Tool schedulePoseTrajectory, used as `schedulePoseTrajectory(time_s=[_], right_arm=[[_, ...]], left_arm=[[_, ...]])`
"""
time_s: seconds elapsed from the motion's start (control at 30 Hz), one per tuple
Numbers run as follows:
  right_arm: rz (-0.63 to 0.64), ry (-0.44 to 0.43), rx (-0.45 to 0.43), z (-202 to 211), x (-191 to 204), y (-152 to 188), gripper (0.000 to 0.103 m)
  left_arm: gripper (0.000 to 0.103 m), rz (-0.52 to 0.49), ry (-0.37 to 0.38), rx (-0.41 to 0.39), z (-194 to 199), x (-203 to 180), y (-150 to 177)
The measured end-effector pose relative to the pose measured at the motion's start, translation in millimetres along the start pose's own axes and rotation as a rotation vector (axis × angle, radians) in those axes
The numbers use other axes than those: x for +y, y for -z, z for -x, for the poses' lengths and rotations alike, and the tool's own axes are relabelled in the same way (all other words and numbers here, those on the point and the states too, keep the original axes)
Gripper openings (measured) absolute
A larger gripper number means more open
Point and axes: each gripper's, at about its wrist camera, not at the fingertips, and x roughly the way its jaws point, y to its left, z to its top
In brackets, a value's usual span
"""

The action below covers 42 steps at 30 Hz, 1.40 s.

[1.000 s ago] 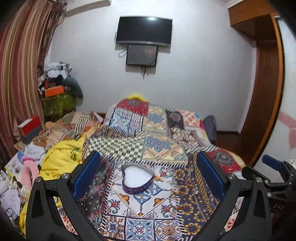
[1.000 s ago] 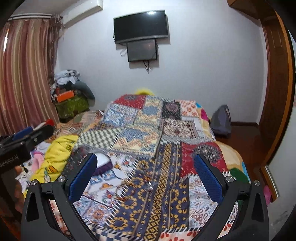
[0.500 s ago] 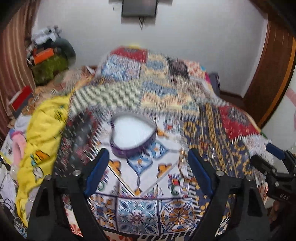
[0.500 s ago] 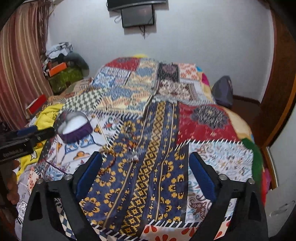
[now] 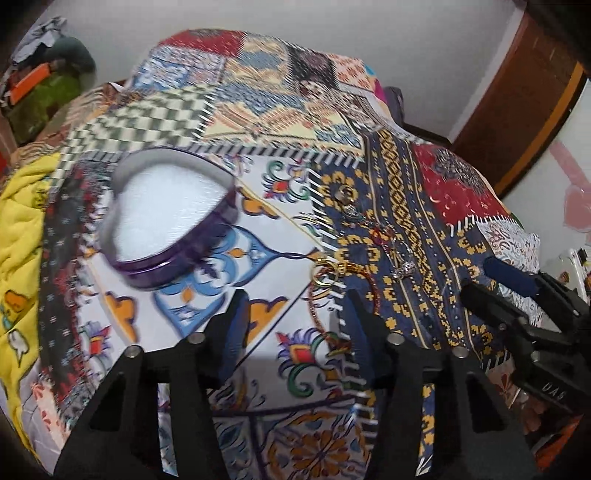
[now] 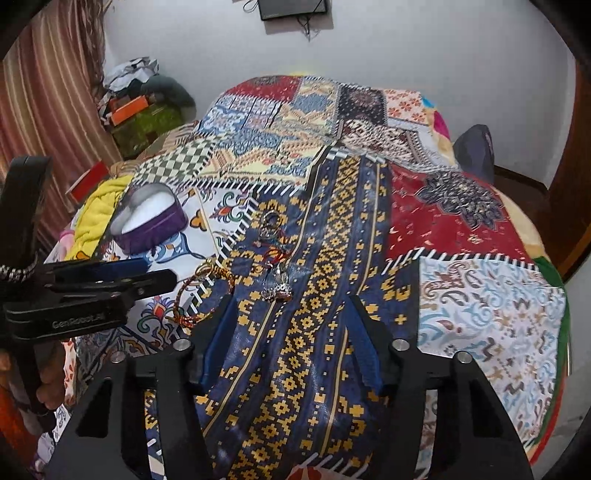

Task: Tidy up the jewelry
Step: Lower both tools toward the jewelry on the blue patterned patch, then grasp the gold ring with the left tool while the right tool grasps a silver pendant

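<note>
Nothing looks sorted yet, in our judgement: the heart-shaped box sits empty on the bed, while the jewelry lies tangled just beside it. Our left gripper and right gripper hover with jaws narrowed and empty. We cannot separate individual pieces in the tangle.

A bed covered by a patchwork quilt fills the room ahead of the tongs. Beyond it stands a plain white wall bearing a dark wall-mounted screen with dangling cables. To the left hang striped reddish curtains; between them and the bed sits a heap of clothes and boxes. To the right, a brown wooden door frame and dark wooden floor. Lighting is even, indoor.
</note>
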Motion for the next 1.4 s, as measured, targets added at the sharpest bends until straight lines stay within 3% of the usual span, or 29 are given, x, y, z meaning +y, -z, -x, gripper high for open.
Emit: schedulePoseTrajectory(time_s=[0.03, 0.2, 0.33, 0.6, 0.8, 1.0, 1.4], right_arm=[[-0.003, -0.010, 0.013, -3, -1, 0, 0.045], [-0.038, -0.059, 0.053, -18, -8, -3, 0.042], [-0.023, -0.070, 0.069, -28, -5, -5, 0.033], [0.022, -0.034, 0.117, -46, -6, -5, 0.019], [0.023, -0.052, 0.145, -51, -7, -5, 0.019], [0.004, -0.074, 0.158, -54, -10, -8, 0.019], [0.040, -0.027, 0.139, -54, 0, -10, 0.019]], left_arm=[[0.045, -0.002, 0.011, 0.013, -4, -1, -2], [0.041, -0.006, 0.058, 0.039, -17, -3, -7], [0.037, -0.027, 0.059, 0.042, -25, -8, -11], [0.037, -0.044, 0.053, 0.028, -33, -12, -17], [0.035, -0.095, 0.018, 0.016, -39, -20, -17], [0.019, -0.114, -0.013, -0.001, -41, -21, -15], [0.019, -0.064, 0.032, -0.036, -21, -7, -14]])
